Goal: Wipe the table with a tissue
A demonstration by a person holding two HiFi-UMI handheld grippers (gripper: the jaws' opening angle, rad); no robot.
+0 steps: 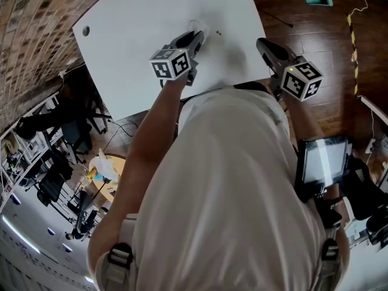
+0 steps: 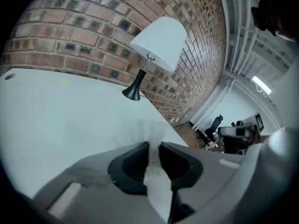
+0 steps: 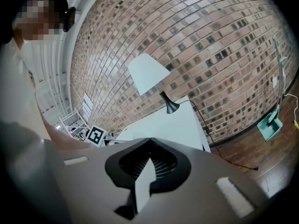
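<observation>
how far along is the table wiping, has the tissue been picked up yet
Done: the tissue is picked up, pinched in the left gripper. In hand: that gripper holds it low over the middle of the table; contact is hard to confirm. Left: unclear how much is wiped; a small dark speck sits beside the tissue. The right gripper is shut and empty, at the table's edge.

Tissue (image 1: 197, 26) faint against white table (image 1: 139, 29); table cropped at top edge.
</observation>
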